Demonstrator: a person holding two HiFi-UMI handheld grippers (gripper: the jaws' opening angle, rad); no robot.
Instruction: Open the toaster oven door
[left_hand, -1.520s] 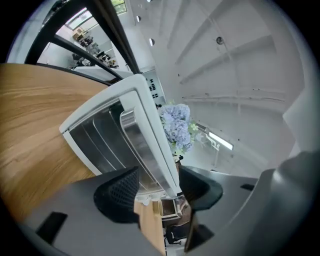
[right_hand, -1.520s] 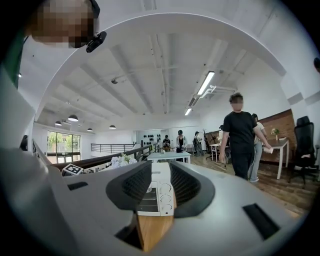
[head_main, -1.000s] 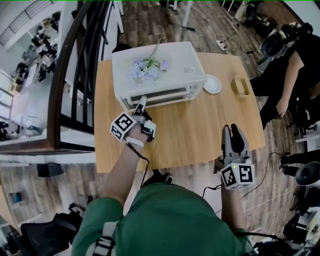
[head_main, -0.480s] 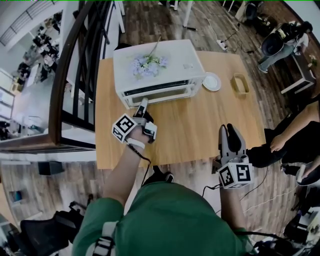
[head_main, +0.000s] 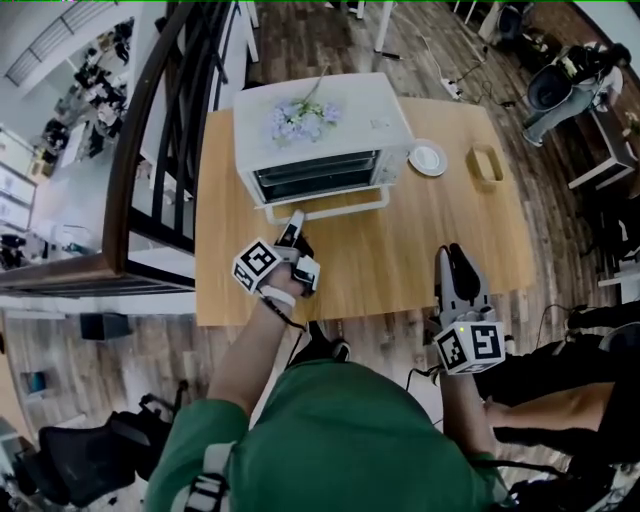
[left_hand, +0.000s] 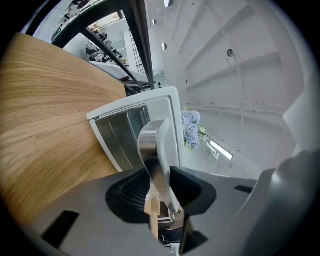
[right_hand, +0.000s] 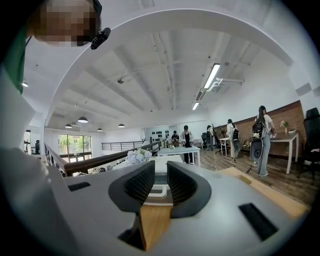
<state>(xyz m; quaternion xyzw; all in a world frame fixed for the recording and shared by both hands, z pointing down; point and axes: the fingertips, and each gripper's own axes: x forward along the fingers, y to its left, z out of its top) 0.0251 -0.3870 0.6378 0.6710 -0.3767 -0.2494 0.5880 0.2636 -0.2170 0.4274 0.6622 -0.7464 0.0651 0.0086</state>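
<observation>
The white toaster oven (head_main: 370, 112) sits at the far side of the wooden table (head_main: 400, 262), with a bunch of pale flowers (head_main: 300, 120) lying on its top. Its dark glass door (head_main: 315, 176) faces the person and looks tipped a little way out from the front, though how far is hard to judge. The left gripper (head_main: 296, 218) reaches to the front of the oven, and its jaws have just closed: the pads are clamped on the door's handle (left_hand: 150, 145), which runs up between them. The right gripper (head_main: 455, 262) hangs over the table's near edge, well apart from the oven and to its right. Its jaws have just been closing and stand at a narrow gap with nothing between them. Just beside the oven's right end lies a small white plate (head_main: 427, 159), and farther right of that a small yellowish tray (head_main: 485, 166).
</observation>
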